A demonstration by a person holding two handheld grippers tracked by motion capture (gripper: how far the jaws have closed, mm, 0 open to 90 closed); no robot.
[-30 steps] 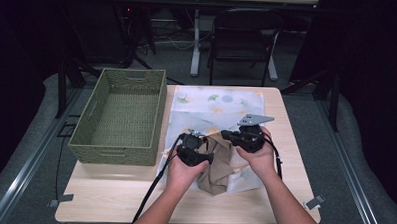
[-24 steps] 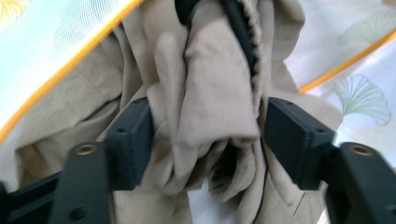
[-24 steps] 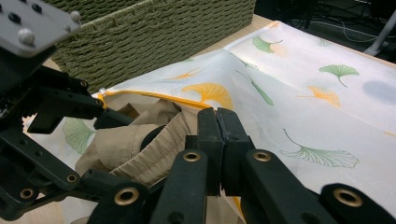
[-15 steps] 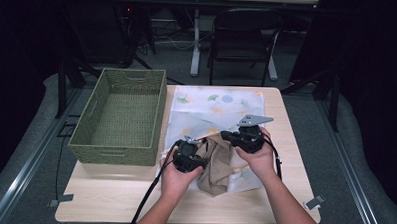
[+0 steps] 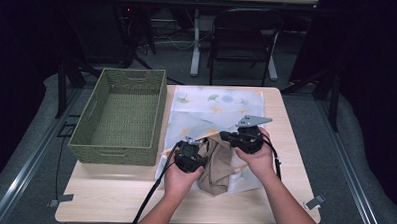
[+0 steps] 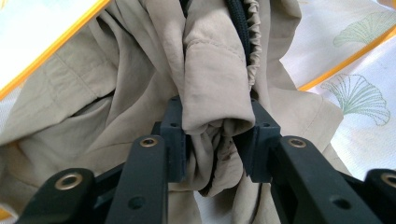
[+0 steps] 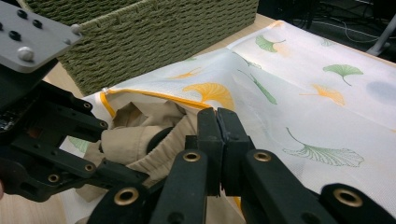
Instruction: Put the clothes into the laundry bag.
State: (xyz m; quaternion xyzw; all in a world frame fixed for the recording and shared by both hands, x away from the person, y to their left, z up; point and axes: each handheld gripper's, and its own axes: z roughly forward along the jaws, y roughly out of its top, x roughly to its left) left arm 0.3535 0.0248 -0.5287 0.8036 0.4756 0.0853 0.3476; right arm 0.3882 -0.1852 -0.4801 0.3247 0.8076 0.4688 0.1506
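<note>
- Khaki garment (image 5: 215, 165): we find it crumpled at the near middle of the table (image 5: 108, 199), lying partly inside the open mouth of the mesh laundry bag (image 5: 211, 110), between our two grippers.
- Mesh laundry bag: white, printed with ginkgo leaves, orange-trimmed at its opening; it lies flat beside the woven basket (image 5: 120, 117), its mouth toward us.
- Woven basket: olive green, at the table's left, nothing in it that we can see.
- Left gripper (image 6: 212, 135): its jaws have just been closing, and a thick fold of the garment sits between the pads, which press on it from both sides.
- Right gripper (image 7: 218, 128): jaws fully together at the bag's orange rim; we cannot tell for certain whether a thin edge of mesh is pinched there.
- Step in hand: we judge it to be securing the garment while the bag's mouth is held.
- Next move: we expect it calls for a firm left grip and a steady right hand, so the cloth passes the rim cleanly without snagging the zipper.
</note>
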